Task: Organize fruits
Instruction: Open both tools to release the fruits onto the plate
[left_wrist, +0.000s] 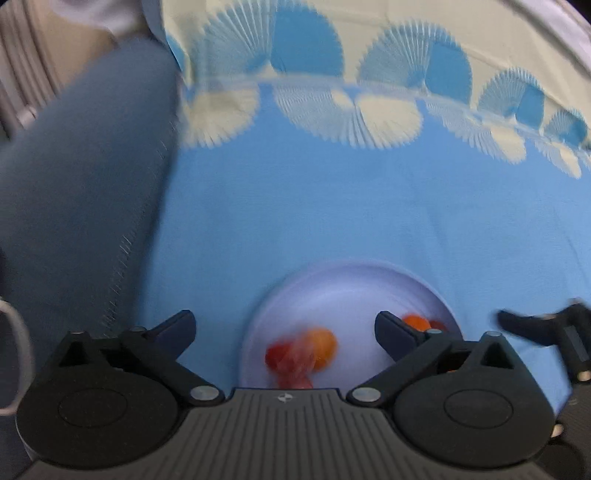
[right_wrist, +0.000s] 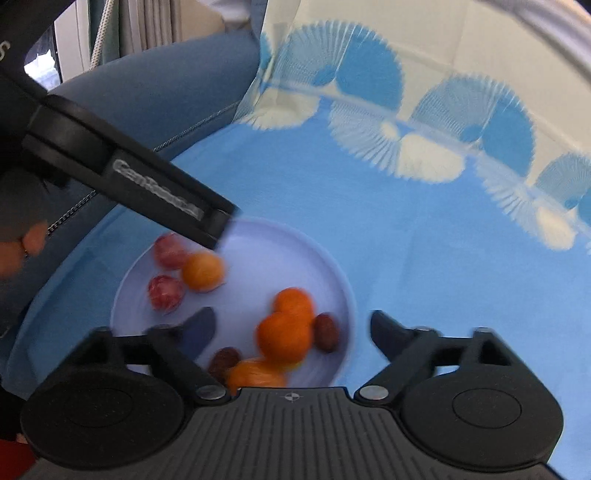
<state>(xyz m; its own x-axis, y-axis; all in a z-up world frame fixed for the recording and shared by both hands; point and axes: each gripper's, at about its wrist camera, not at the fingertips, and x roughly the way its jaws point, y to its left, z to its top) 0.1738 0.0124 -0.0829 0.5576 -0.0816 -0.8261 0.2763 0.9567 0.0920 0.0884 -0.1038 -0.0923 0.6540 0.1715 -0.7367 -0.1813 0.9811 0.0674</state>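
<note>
A pale lavender plate (right_wrist: 280, 254) lies on the blue cloth and holds mixed fruit. In the right wrist view I see two red apples (right_wrist: 166, 291), a yellow-orange fruit (right_wrist: 203, 272), oranges (right_wrist: 284, 334) and dark red dates (right_wrist: 327, 331). My right gripper (right_wrist: 291, 332) is open and empty, just above the plate's near side. In the left wrist view the plate (left_wrist: 351, 291) shows a blurred red fruit (left_wrist: 284, 360), an orange fruit (left_wrist: 321, 347) and another orange (left_wrist: 417, 323). My left gripper (left_wrist: 284, 328) is open and empty over the plate's left edge. It also shows in the right wrist view (right_wrist: 221, 230).
The blue tablecloth (left_wrist: 351, 206) has a cream fan pattern along its far edge. A grey-blue cushioned chair (left_wrist: 85, 177) stands at the left of the table. The right gripper's finger (left_wrist: 535, 325) shows at the right in the left wrist view.
</note>
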